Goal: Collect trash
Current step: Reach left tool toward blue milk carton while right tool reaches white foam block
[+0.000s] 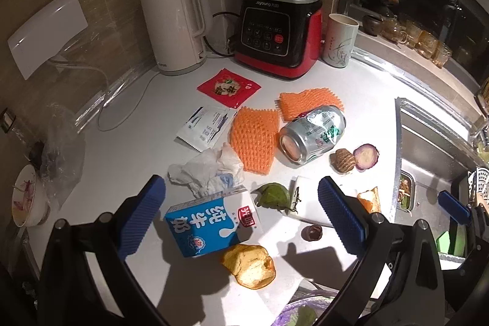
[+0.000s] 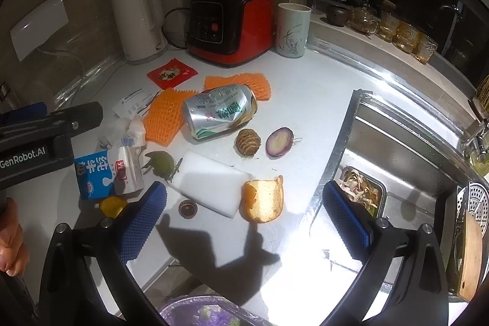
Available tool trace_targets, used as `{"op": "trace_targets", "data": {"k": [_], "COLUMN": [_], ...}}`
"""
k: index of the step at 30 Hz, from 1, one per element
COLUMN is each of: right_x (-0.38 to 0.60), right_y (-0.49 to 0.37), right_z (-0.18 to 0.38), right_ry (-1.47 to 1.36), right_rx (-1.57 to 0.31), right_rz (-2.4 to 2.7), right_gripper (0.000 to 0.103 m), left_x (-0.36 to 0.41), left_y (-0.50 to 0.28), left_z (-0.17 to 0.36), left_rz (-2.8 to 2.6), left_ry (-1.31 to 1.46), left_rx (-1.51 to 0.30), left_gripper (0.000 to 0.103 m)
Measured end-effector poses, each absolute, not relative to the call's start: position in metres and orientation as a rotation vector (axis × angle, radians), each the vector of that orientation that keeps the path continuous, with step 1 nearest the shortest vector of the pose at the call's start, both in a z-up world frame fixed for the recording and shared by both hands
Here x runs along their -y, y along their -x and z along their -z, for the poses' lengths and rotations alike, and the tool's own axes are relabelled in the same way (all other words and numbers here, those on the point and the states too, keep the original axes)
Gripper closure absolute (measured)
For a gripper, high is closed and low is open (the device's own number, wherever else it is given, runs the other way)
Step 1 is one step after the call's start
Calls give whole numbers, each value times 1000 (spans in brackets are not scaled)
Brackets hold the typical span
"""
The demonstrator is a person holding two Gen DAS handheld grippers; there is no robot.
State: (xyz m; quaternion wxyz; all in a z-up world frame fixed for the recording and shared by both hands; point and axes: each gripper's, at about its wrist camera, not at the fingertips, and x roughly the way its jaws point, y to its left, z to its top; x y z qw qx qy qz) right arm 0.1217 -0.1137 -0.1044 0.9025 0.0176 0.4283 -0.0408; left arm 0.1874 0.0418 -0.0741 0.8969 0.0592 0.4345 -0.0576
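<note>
Well, both grippers hang over a crowded white counter (image 2: 305,112) with their jaws spread wide and nothing between them. Take the crushed can (image 1: 311,135) as the landmark. Far to its left a bowl (image 1: 26,199) sits right at the counter's edge, beside a clear plastic bag (image 1: 61,148); a careless sweep there could push it off. Left of the can and nearer the camera lie a crumpled tissue (image 1: 207,170) and a blue milk carton (image 1: 211,226), which the left gripper (image 1: 241,222) straddles loosely; if the carton holds dregs, a hard squeeze may spill them. Just in front of the carton sits a torn bread piece (image 1: 250,268), likely to crumble. Orange foam nets (image 1: 255,138) touch the can, so lifting either might drag the other. In front of the can a white block (image 2: 211,182) and a toast slice (image 2: 264,199) lie ahead of the right gripper (image 2: 244,222). Right of the can the sink (image 2: 406,155) drops away, and the onion half (image 2: 279,141) could roll in. Behind it, the blender (image 1: 275,29) and kettle (image 1: 174,26) crowd the wall; open room lies only on the near side.
</note>
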Motion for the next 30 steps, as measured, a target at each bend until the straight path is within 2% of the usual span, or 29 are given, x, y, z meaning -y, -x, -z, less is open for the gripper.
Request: {"op": "trace_targets", "data": {"k": [8, 18, 24, 30], "right_x": [120, 119, 121, 123], "right_y": [-134, -145, -157, -164], "right_z": [134, 167, 175, 179], "right_ry": [-77, -38, -20, -12], "right_rx": [-944, -986, -995, -1004], "right_rz": [26, -39, -58, -88], "right_gripper": [2, 2, 2, 2], "left_x": [-64, -113, -119, -101], "left_y": [-190, -205, -210, -209], "left_z": [115, 183, 186, 183], "left_rz": [75, -38, -20, 83], "left_ry": [-107, 47, 108, 20], "left_rx": [-1000, -1156, -1157, -1119], "left_gripper": [7, 7, 7, 7]}}
